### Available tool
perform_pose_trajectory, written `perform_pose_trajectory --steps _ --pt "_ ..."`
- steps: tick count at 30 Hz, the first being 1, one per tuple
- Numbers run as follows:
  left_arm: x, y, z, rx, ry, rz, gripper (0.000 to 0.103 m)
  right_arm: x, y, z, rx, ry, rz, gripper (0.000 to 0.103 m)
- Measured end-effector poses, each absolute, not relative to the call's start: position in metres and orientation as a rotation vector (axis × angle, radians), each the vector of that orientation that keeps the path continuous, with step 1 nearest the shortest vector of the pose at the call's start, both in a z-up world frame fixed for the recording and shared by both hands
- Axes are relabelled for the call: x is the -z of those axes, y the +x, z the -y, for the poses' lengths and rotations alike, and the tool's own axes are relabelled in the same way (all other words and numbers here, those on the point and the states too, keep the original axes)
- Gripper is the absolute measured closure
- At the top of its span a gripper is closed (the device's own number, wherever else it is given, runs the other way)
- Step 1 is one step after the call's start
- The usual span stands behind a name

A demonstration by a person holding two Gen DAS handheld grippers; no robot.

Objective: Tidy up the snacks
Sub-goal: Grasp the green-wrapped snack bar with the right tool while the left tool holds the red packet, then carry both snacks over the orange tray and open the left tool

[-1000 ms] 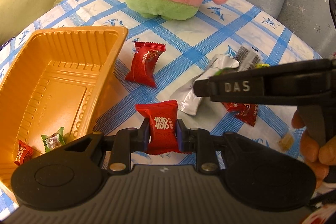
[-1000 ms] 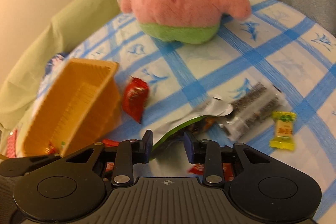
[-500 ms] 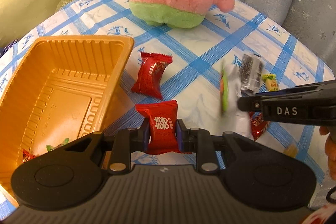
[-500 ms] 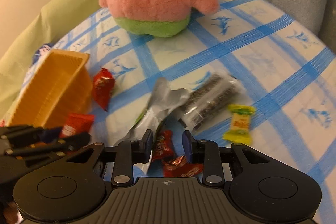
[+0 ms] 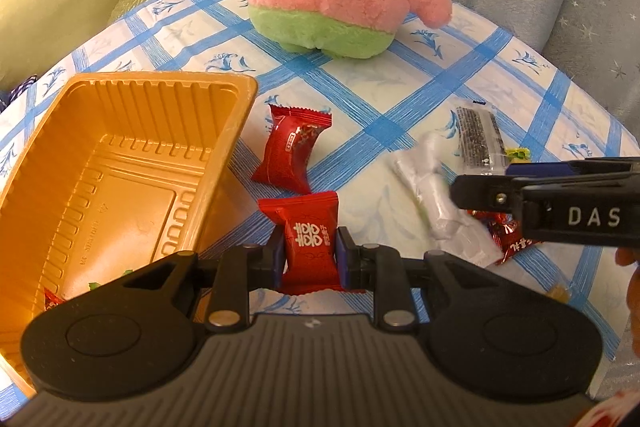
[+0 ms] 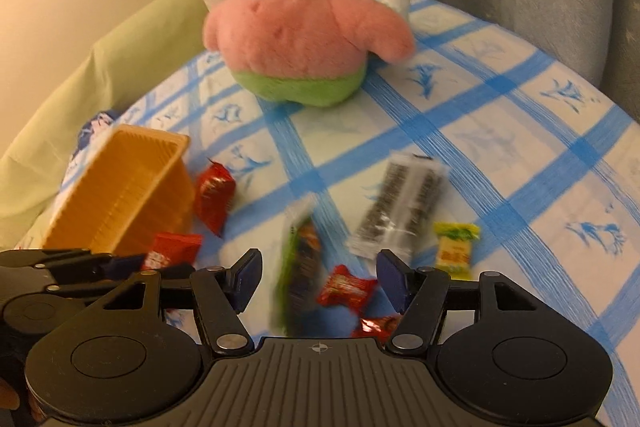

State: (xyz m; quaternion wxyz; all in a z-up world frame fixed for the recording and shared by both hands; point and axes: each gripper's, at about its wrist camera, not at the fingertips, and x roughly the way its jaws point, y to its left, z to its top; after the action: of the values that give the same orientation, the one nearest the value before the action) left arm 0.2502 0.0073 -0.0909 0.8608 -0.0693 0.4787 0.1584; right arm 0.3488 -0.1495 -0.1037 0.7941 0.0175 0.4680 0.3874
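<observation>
Gripping a red candy [image 5: 308, 247], the left tongs [image 5: 310, 255] hover at the orange tray's [image 5: 120, 155] 3 o'clock; the right tongs [image 6: 316, 283] have just been opening, nothing pinched. Few sweets are trayed, and most snacks remain on the bench [image 5: 400, 99].

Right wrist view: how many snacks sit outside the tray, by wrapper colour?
Red candies: 4
Yellow candy: 1
Clear packet: 1
Green packet: 1
Total: 7
</observation>
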Motion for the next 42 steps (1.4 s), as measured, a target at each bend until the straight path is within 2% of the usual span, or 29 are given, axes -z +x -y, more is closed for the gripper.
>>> perform_pose_trajectory --steps 5,7,8,14,17,19,27,42 --pt "0.093 0.252 -0.008 -0.338 -0.143 -1.01 0.08 0.108 0.347 0.133 -0.854 0.004 -1.006 0.041" --pt "0.094 0.253 -0.009 -0.343 -0.145 -1.013 0.08 0.113 0.346 0.127 -0.858 -0.02 -1.006 0.054" --pt "0.095 0.254 -0.01 -0.346 -0.146 -1.014 0.08 0.116 0.346 0.125 -0.863 -0.029 -1.014 0.057" --pt "0.096 0.256 -0.012 -0.347 -0.145 -1.014 0.08 0.127 0.343 0.114 -0.85 -0.092 -1.017 0.065" --pt "0.095 0.256 -0.012 -0.343 -0.143 -1.008 0.08 0.13 0.343 0.113 -0.84 -0.105 -1.015 0.071" --pt "0.094 0.256 -0.011 -0.338 -0.144 -1.004 0.08 0.13 0.344 0.112 -0.844 -0.113 -1.013 0.078" --pt "0.085 0.249 -0.009 -0.323 -0.14 -0.982 0.08 0.117 0.34 0.117 -0.846 -0.098 -0.982 0.08" --pt "0.044 0.199 -0.03 -0.295 -0.126 -0.92 0.08 0.059 0.301 0.119 -0.876 -0.003 -0.98 0.08"
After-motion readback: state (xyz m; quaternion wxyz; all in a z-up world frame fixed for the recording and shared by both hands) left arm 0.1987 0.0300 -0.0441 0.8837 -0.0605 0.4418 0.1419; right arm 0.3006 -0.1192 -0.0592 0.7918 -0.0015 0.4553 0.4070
